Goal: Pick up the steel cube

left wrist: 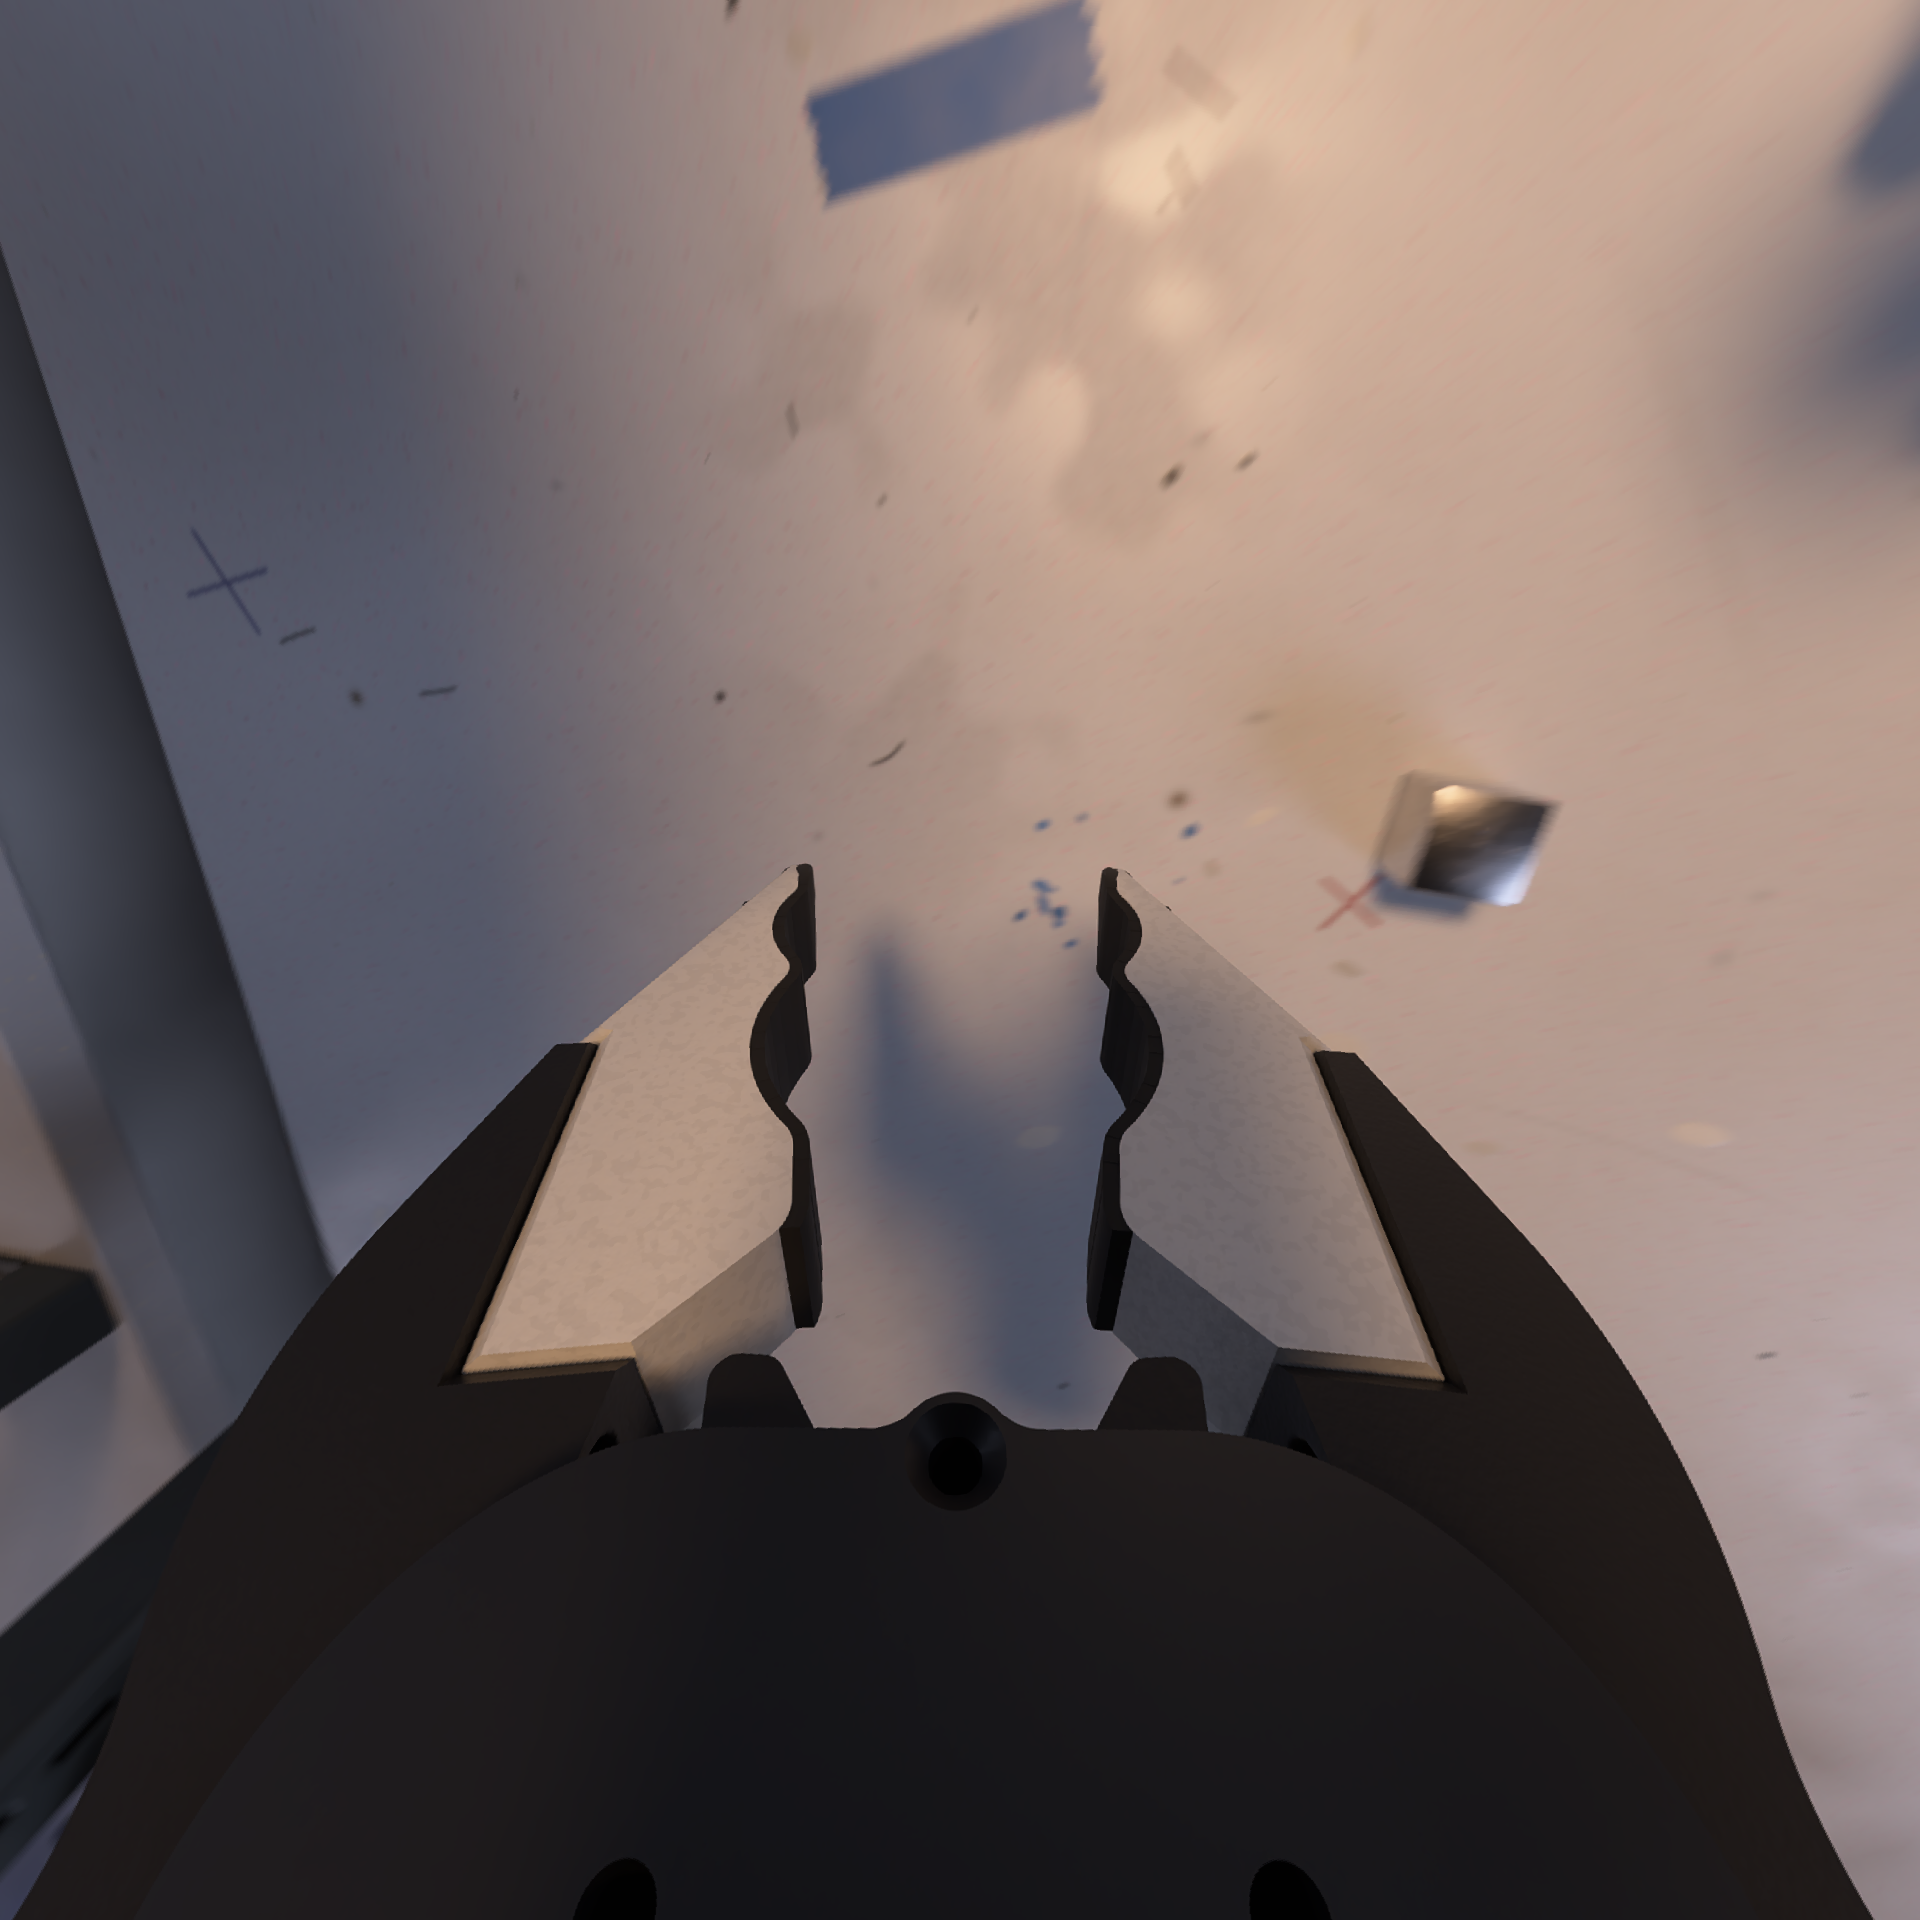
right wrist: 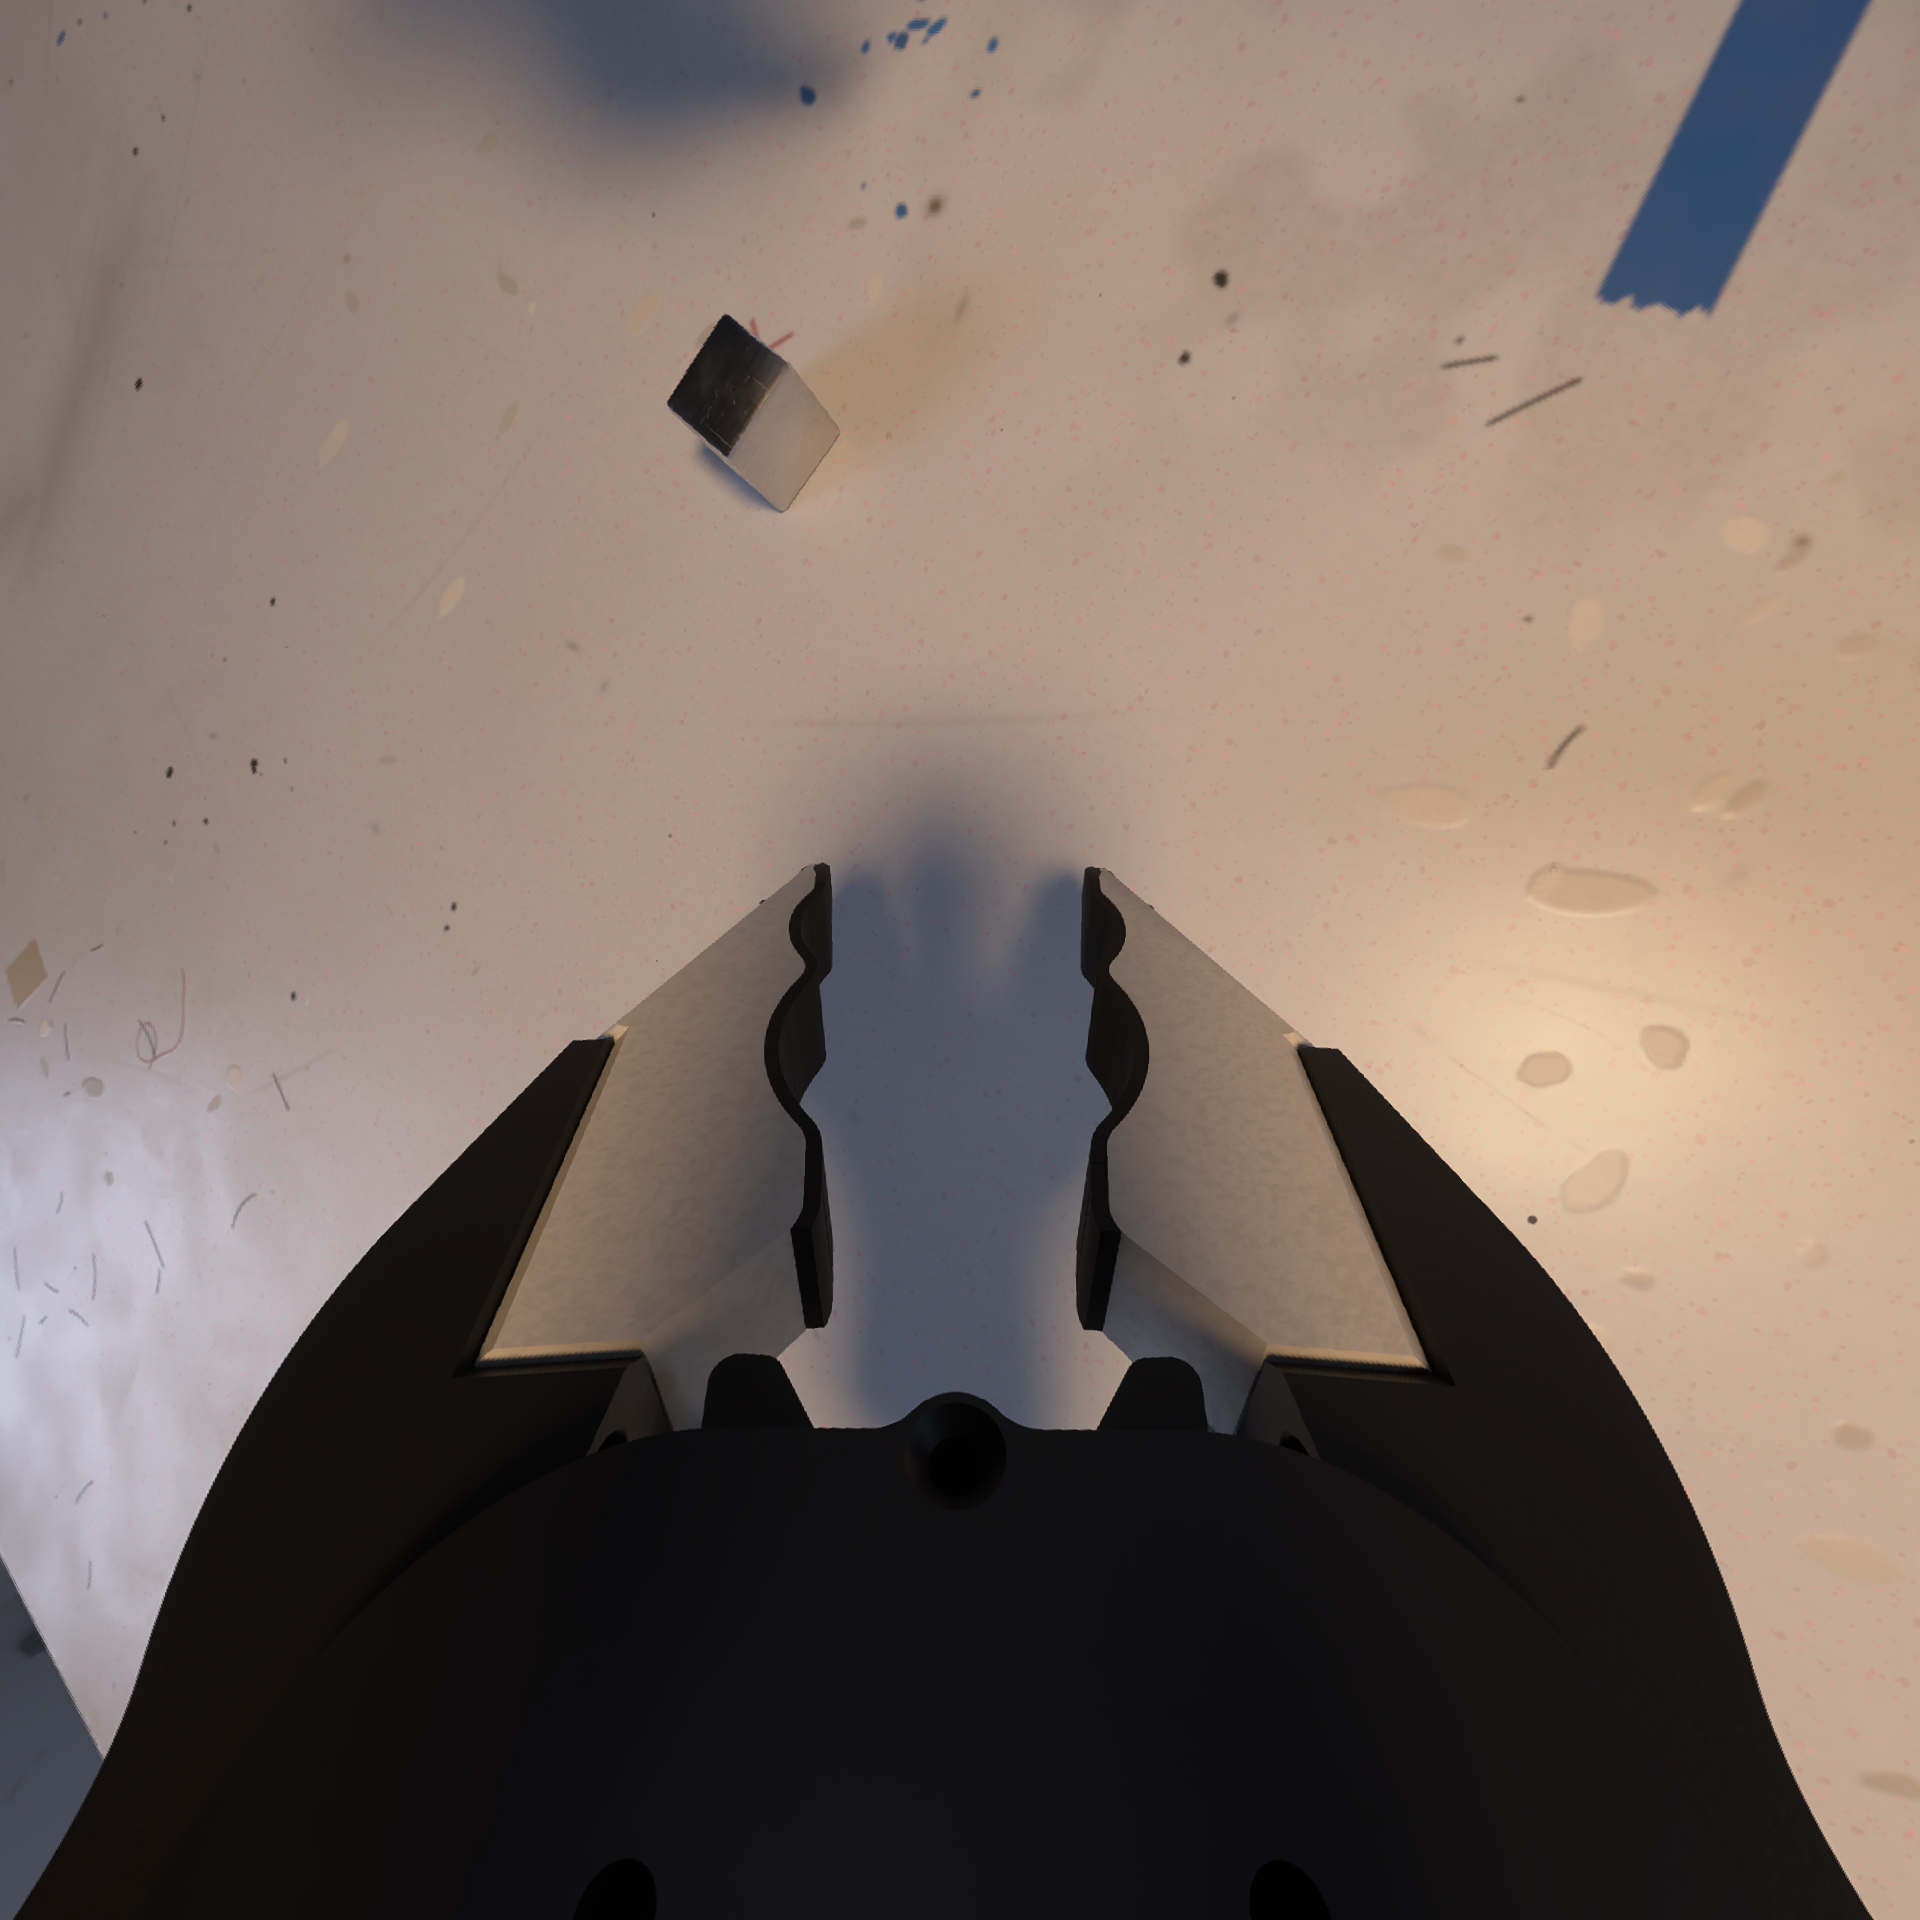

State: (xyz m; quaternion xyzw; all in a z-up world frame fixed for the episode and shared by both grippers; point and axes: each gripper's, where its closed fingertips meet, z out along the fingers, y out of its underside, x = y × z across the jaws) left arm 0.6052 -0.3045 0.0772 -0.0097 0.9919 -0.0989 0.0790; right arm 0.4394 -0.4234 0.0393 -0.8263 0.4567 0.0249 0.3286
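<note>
Both the left gripper point(left wrist: 956, 873) and right gripper point(right wrist: 956, 871) gape empty, well apart from the steel cube point(right wrist: 752, 411), whose rotated, polished faces could slip from misaligned jaws.

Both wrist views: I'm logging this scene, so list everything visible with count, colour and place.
steel cube: one, shiny grey, on the table, ahead-left of the right gripper, ahead-right of the left.
red cross mark: one, red, on the table by the cube.
blue tape strip: one, blue, far part of the table.
blue pen cross: one, left part of the table.
table: one, whitish, speckled and stained.
left gripper: one, black with pale fingers, open, empty.
right gripper: one, same, open, empty.
</note>
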